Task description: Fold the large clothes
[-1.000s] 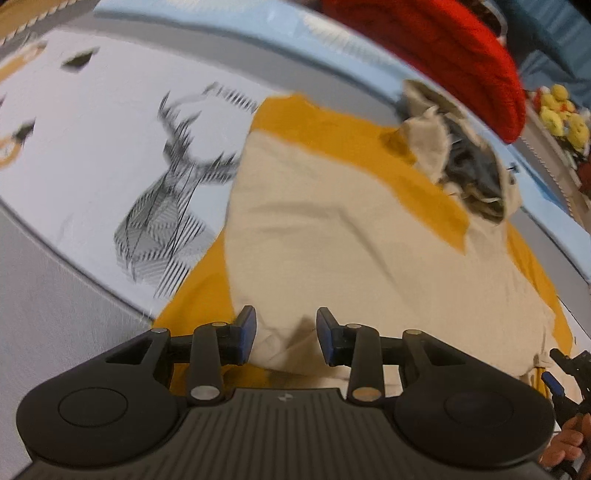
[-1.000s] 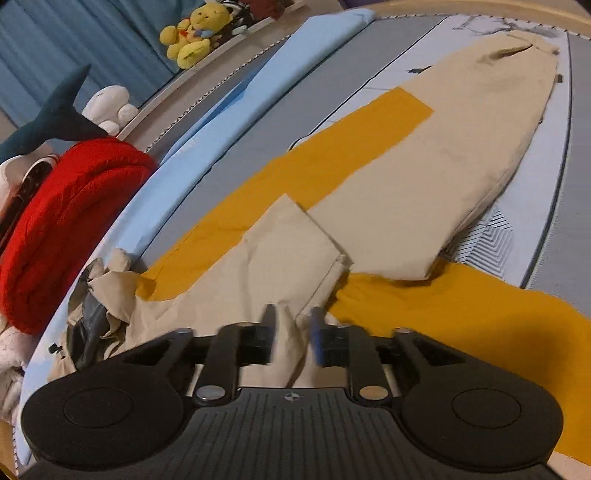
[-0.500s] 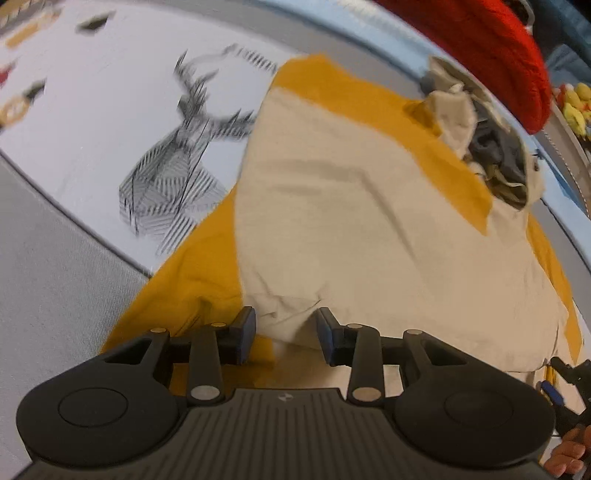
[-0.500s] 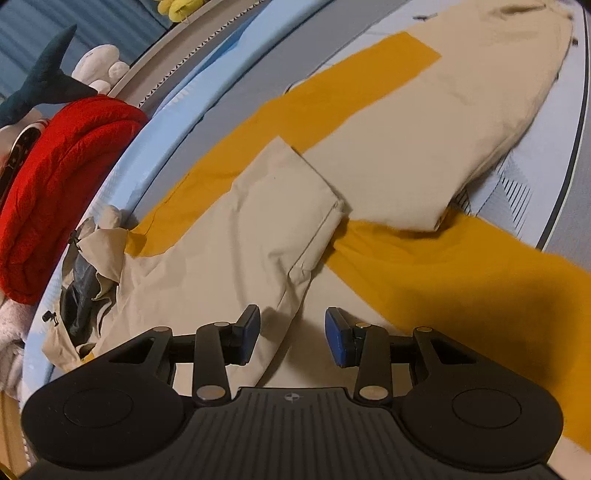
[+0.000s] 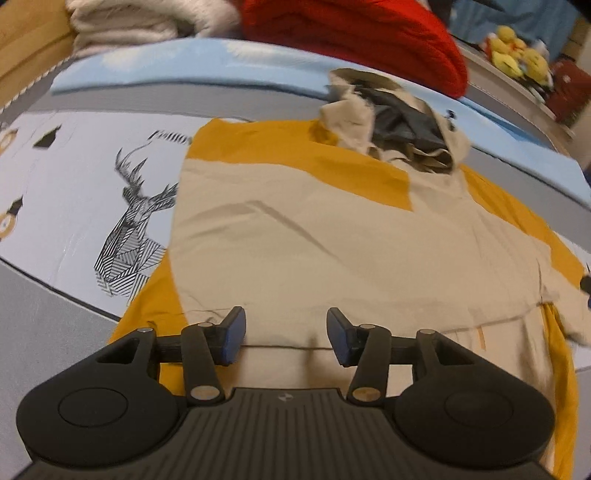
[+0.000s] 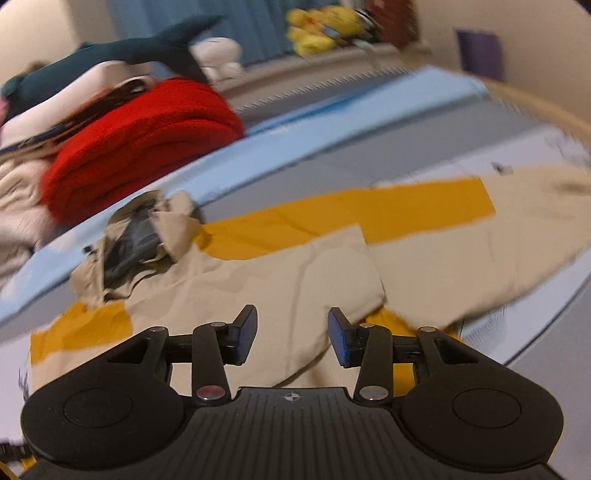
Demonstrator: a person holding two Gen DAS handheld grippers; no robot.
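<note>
Left claw (image 5: 286, 338) up close, jaws opening, nothing between the blue pads; right claw (image 6: 291, 338) likewise opening and empty; no brand or label readable, only blurred lettering on the bed sheet (image 5: 74, 184) above the printed deer (image 5: 133, 229); the beige and mustard jacket (image 5: 314, 240) lies flat on the bed just beyond both claws, hood (image 5: 402, 122) bunched at the far end; behind it a red knit (image 5: 351, 33); yellow plush toys (image 6: 317, 26) farthest back.

Red knit blanket (image 5: 354, 33), yellow plush toys (image 6: 321, 29), deer-print bedsheet (image 5: 129, 221).
</note>
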